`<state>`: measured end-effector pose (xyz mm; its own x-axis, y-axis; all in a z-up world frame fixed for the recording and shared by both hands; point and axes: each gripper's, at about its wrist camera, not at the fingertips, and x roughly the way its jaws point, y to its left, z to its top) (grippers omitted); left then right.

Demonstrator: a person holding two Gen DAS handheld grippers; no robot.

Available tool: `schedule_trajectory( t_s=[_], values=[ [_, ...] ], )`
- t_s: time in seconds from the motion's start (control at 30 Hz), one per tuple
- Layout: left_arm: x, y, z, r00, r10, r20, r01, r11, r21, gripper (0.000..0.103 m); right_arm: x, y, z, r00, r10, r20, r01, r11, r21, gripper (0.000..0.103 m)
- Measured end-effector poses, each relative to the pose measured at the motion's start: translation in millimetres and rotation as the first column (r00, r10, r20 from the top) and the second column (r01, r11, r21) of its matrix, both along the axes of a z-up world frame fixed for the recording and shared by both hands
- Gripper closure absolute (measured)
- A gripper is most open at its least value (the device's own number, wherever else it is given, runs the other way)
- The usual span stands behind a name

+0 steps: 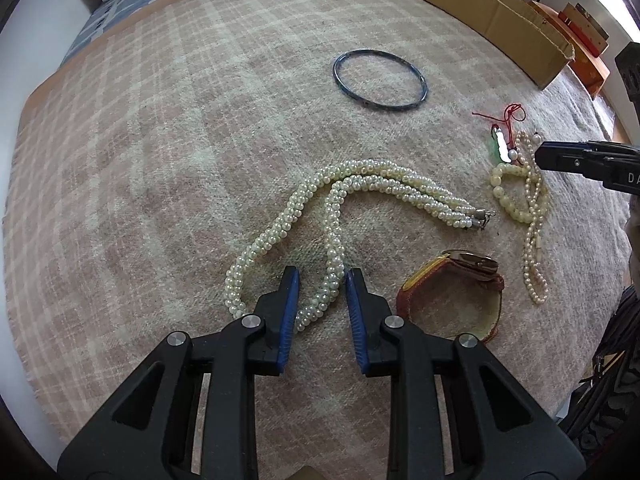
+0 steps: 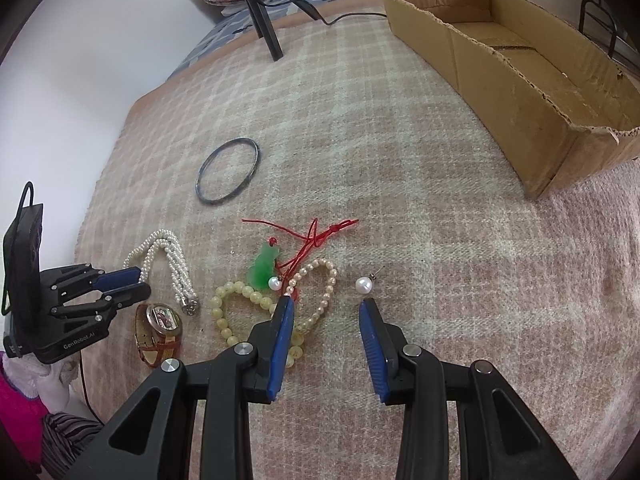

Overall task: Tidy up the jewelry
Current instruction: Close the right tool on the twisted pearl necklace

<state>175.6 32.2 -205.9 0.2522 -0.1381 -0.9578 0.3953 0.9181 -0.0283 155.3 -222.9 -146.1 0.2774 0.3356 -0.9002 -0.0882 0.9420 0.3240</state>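
Note:
A thick twisted pearl necklace (image 1: 352, 184) lies on the plaid blanket; my left gripper (image 1: 322, 276) is open with one strand between its fingers, low over it. The left gripper also shows in the right wrist view (image 2: 136, 280). A watch (image 1: 460, 292) with a red-brown strap lies just right of it. My right gripper (image 2: 326, 304) is open and empty above a thin pearl strand (image 2: 320, 292), a yellow bead bracelet (image 2: 236, 308), a green pendant on red cord (image 2: 264, 268) and a pearl earring (image 2: 364, 284). A dark blue bangle (image 1: 380, 80) lies farther off.
An open cardboard box (image 2: 520, 92) stands at the far right of the blanket. Black tripod legs (image 2: 264, 20) stand at the far edge. A white wall is at the left, clothing at the lower left (image 2: 24, 396).

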Motion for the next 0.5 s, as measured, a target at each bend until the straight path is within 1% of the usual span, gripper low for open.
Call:
schedule_trajectory(
  t_s=[0.2, 0.33, 0.5],
  values=[
    [-1, -16, -9, 0.999, -0.029, 0.044, 0.027, 0.999, 0.028, 0.080, 3, 7, -2, 1.000, 0.016, 0.006, -0.015, 0.999, -0.039, 0.067],
    [-2, -18, -9, 0.999, -0.023, 0.045, 0.022, 1.000, 0.018, 0.082, 5, 11, -3, 1.000, 0.022, 0.007, -0.022, 0.998, -0.055, 0.069],
    [-8, -16, -7, 0.998, -0.033, 0.056, 0.032, 0.999, 0.025, 0.083, 3, 12, -2, 1.000, 0.009, 0.014, -0.009, 0.998, -0.057, 0.071]
  ],
)
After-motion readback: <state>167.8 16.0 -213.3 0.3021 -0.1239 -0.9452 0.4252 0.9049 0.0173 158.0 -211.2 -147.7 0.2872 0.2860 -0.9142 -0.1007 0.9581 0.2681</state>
